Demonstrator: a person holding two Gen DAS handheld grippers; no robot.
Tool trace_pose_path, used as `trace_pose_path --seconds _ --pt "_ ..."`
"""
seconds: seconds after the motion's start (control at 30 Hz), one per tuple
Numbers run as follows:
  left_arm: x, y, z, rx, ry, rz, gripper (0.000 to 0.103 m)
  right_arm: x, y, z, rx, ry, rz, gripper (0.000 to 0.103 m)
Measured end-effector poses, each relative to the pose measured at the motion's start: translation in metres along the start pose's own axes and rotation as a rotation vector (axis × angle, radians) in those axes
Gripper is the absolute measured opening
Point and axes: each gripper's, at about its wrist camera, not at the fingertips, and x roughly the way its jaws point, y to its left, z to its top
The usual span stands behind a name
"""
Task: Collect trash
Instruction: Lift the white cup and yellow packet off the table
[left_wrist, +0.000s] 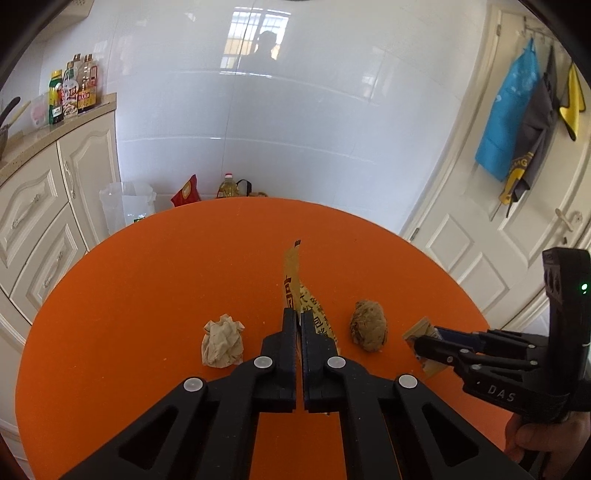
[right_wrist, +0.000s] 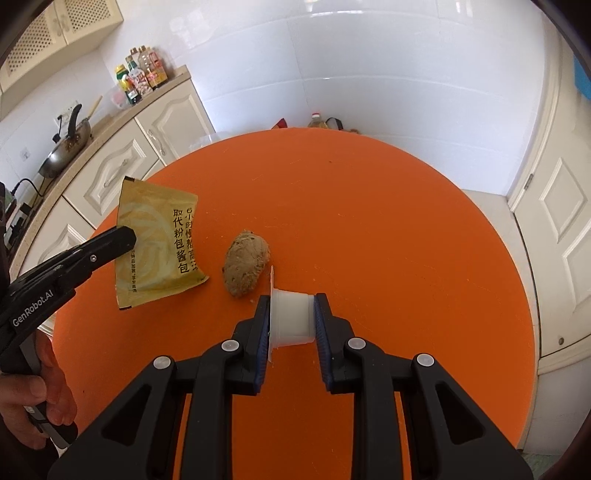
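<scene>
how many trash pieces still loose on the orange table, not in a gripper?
2: a crumpled tissue left of the left gripper, and a brown lump between the two grippers. More may lie out of view.

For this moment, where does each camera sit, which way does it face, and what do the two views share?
Left wrist: on the left gripper, looking down across the orange table toward the tiled wall; its shut fingers pinch a yellow sachet.
Right wrist: on the right gripper, facing the same wall; its fingers clamp a white cup; a hand shows at left.
Shared: table, brown lump, sachet, and each other's gripper.
</scene>
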Motion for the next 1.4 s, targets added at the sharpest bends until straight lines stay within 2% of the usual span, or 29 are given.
trace_pose_path --seconds 0.1,0.17,0.23,0.33,0.4,0.53,0.6,0.63,0.83,0.97,1.13,1.27,1.4 --pt "0.012 -0.001 -0.002 0.013 0.06 0.021 0.004 -0.003 0.0 -0.004 -0.002 0.003 -0.001 0.022" --pt "0.025 0.003 -0.004 0.007 0.112 0.043 0.018 -0.004 0.002 -0.006 -0.004 0.004 0.0 0.022" --pt "0.035 0.004 -0.005 -0.01 0.138 0.048 0.056 -0.006 0.004 -0.007 -0.008 0.003 0.002 0.022" --pt "0.039 0.002 -0.008 -0.023 0.134 0.024 0.074 -0.008 0.005 -0.01 -0.012 0.002 0.002 0.022" --pt "0.043 -0.004 -0.01 0.002 0.135 0.034 0.08 -0.009 0.003 -0.01 -0.009 0.001 0.001 0.022" --pt "0.056 -0.011 -0.014 -0.005 0.141 0.027 0.076 -0.009 0.001 -0.01 -0.007 0.003 0.001 0.022" --pt "0.056 -0.015 -0.014 0.014 0.12 0.041 0.059 -0.01 0.0 -0.01 -0.007 0.003 0.002 0.022" --pt "0.057 -0.016 -0.015 0.021 0.116 0.04 0.044 -0.01 0.0 -0.01 -0.007 0.003 0.003 0.022" --pt "0.055 -0.013 -0.021 0.02 0.111 -0.007 0.029 -0.011 -0.002 -0.01 0.003 0.002 0.005 0.022" --pt "0.047 0.0 -0.02 -0.012 0.114 -0.05 0.026 -0.012 -0.003 -0.011 0.01 0.0 0.013 0.022" --pt "0.027 -0.001 -0.011 -0.004 0.091 -0.044 0.026 -0.021 -0.01 -0.012 0.022 -0.017 0.023 0.022" --pt "-0.007 -0.002 -0.011 0.017 0.054 -0.034 0.026 -0.037 -0.012 -0.013 0.025 -0.045 0.024 0.022" --pt "-0.046 -0.019 -0.018 0.058 0.007 -0.023 0.026 -0.063 -0.012 -0.013 0.024 -0.097 0.033 0.022"
